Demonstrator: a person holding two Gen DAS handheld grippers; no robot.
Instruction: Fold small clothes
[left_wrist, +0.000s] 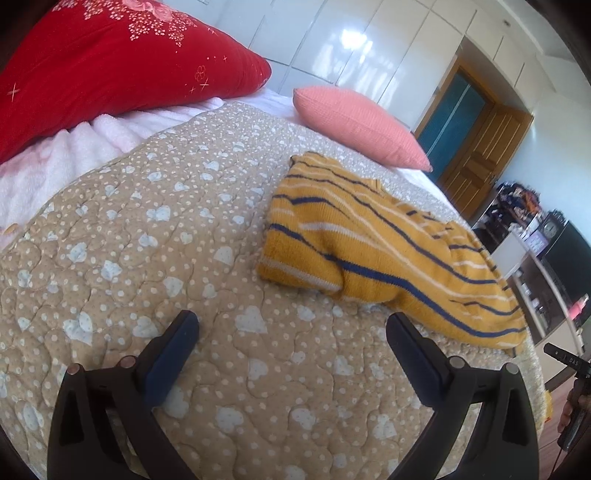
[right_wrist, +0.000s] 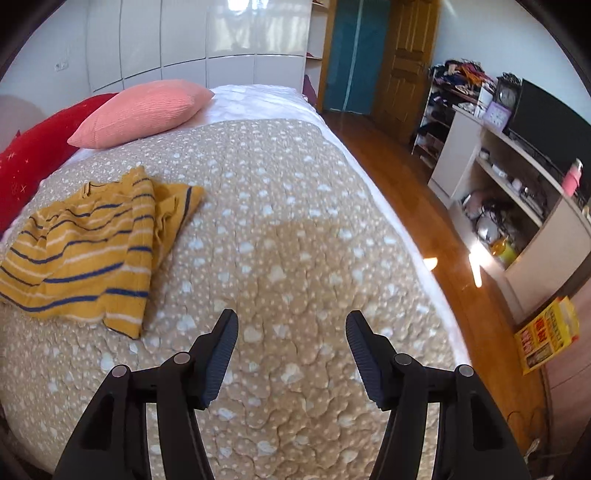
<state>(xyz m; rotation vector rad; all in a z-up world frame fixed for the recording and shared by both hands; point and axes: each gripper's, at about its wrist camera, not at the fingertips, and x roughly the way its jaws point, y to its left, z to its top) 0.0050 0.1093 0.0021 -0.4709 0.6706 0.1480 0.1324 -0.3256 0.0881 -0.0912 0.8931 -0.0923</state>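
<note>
sweater (left_wrist: 373, 251) in mustard yellow with navy and white stripes lies partly folded and rumpled on a bed, resting on a tan quilt (left_wrist: 147, 229) printed with pale hearts and dots. left gripper (left_wrist: 291, 325) hovers over the quilt near the sweater's closer edge, its fingers (left_wrist: 177, 347) spread wide and holding nothing, apart from the fabric. right gripper (right_wrist: 291, 325) hangs above bare quilt (right_wrist: 288, 229) with the sweater (right_wrist: 92, 243) off to its left, its fingers (right_wrist: 221, 350) likewise wide apart and empty. a pink pillow (left_wrist: 358, 125) sits just beyond the sweater toward the head of the bed, and a red cushion (left_wrist: 110, 62) with a flower print lies beside it over a fluffy pale pink blanket (left_wrist: 70, 151). white wardrobe doors (right_wrist: 184, 40) line the wall behind the bed. in the right wrist view, a wooden floor (right_wrist: 399, 192) runs alongside the bed to a white shelf unit (right_wrist: 491, 177) crowded with small items, a dark screen (right_wrist: 554, 125) on top, and a yellow box (right_wrist: 546, 332) on the floor.
</note>
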